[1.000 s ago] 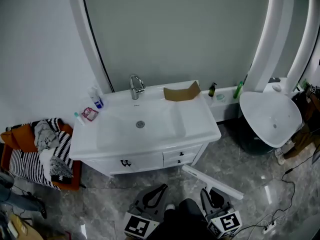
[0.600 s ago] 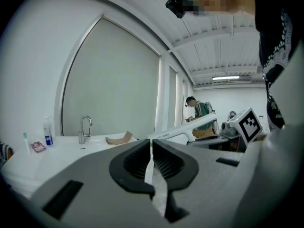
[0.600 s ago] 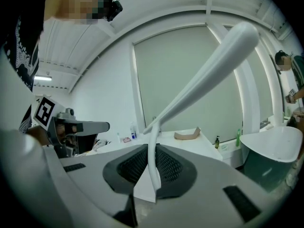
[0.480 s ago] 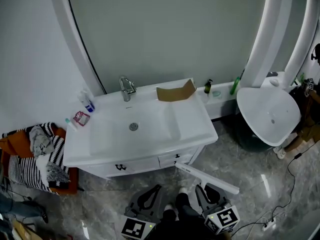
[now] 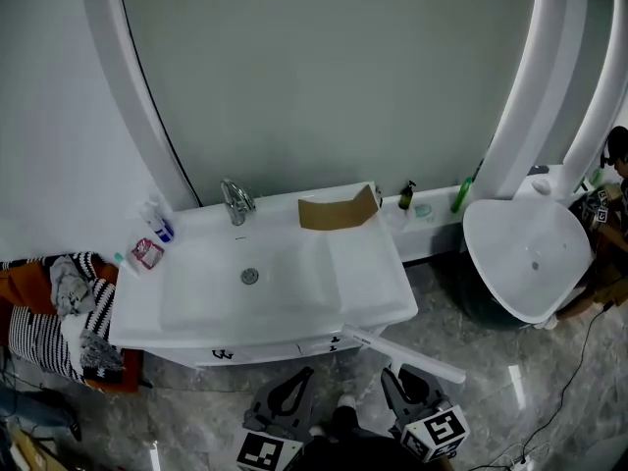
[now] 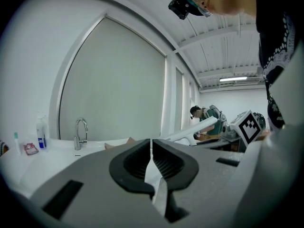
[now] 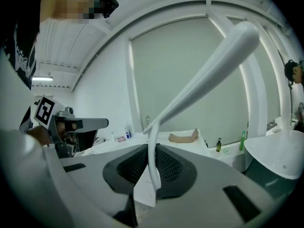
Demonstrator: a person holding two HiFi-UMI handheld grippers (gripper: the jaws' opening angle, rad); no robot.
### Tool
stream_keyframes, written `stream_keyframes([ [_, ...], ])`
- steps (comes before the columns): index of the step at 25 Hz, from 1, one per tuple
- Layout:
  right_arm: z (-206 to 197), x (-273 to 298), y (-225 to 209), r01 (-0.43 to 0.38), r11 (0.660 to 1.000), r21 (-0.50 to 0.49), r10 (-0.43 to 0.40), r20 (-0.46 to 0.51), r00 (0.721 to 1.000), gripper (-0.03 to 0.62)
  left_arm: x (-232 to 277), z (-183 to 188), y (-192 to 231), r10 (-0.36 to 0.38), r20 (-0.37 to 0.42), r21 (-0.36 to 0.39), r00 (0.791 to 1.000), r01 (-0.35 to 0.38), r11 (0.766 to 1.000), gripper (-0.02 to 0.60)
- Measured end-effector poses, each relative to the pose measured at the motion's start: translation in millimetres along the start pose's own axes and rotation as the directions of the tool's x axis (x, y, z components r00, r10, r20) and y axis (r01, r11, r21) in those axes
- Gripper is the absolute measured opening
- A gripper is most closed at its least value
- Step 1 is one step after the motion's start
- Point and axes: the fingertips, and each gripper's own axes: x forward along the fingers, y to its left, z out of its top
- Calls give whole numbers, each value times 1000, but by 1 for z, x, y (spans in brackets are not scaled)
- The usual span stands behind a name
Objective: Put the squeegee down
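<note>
A bathroom mock-up stands inside a larger hall. A white vanity basin [image 5: 373,273] with a chrome tap [image 5: 234,202] sits against a tall arched grey panel [image 5: 324,77] framed in white, with a pump bottle [image 5: 405,195] and a green bottle [image 5: 461,194] on a ledge beside it, a second white basin [image 5: 530,253] to the right and grey marble-look floor tiles [image 5: 491,361] below. Seen from low down, the ceiling [image 6: 213,37] is bare ribbed panelling with a strip light [image 6: 237,80] (more workshop than home), and another person [image 6: 205,117] stands further back.
</note>
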Motion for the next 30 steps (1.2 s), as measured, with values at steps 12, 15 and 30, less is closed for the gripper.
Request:
stream_keyframes([
  [12,13,17,-55,-36,999,2,36,20,999,57,54,18,-1,52,44,10,998,-53,999,17],
  [15,11,22,-64,-34,999,13,34,29,999,57,63,20,-1,50,45,20,998,-51,998,17],
  [30,23,89,-78,7,998,70,-7,8,1000,57,115,21,54,-2,21,-7,1000,2,1000,17],
])
